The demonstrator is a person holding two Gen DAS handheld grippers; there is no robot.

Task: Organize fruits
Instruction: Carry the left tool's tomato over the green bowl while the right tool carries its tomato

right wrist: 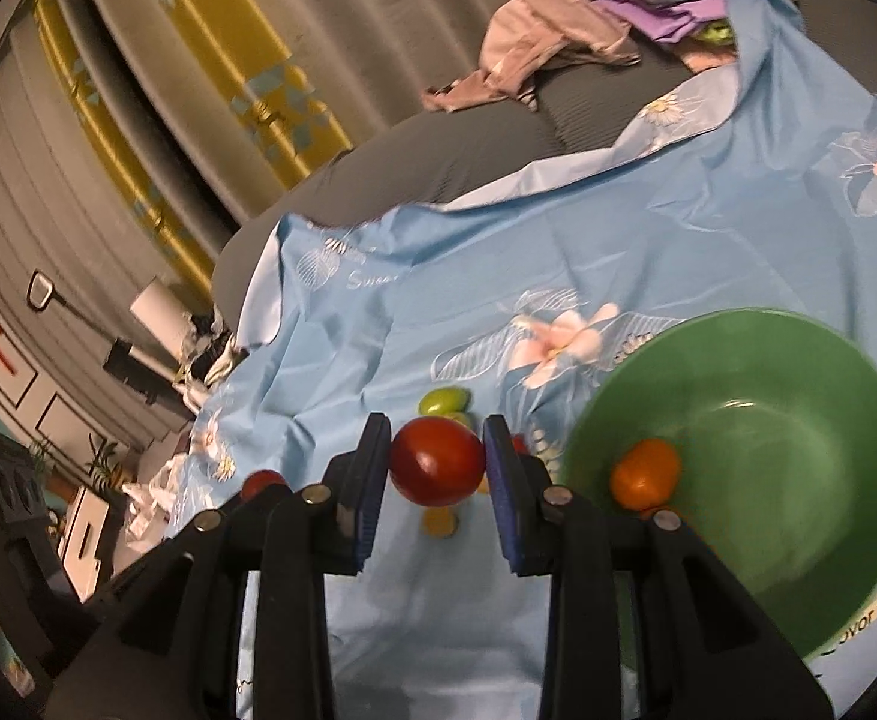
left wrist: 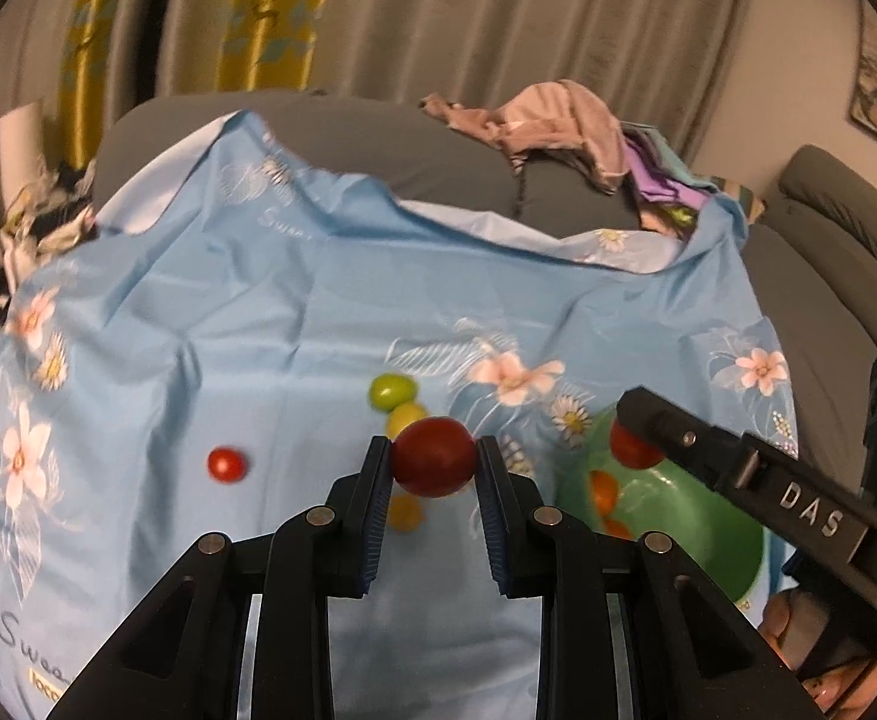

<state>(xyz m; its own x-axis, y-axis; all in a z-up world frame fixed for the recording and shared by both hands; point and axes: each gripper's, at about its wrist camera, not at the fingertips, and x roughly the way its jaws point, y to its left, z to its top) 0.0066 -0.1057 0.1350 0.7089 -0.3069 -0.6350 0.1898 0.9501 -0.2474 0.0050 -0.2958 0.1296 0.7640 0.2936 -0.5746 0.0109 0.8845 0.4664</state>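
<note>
Red tomatoes are pinched in both grippers. The left gripper (left wrist: 434,461) squeezes one red tomato (left wrist: 432,463) above the blue flowered cloth (left wrist: 246,300). The right gripper (right wrist: 437,461) squeezes another tomato (right wrist: 437,461) beside the green bowl (right wrist: 798,372), where an orange tomato (right wrist: 645,474) sits.

My left gripper (left wrist: 434,468) jaws clamped on a tomato (left wrist: 434,464), my right gripper (right wrist: 437,468) jaws clamped on another tomato (right wrist: 437,469)

Right claw (right wrist: 437,468) grips red tomato (right wrist: 437,461); green bowl (right wrist: 798,360) beside.
</note>
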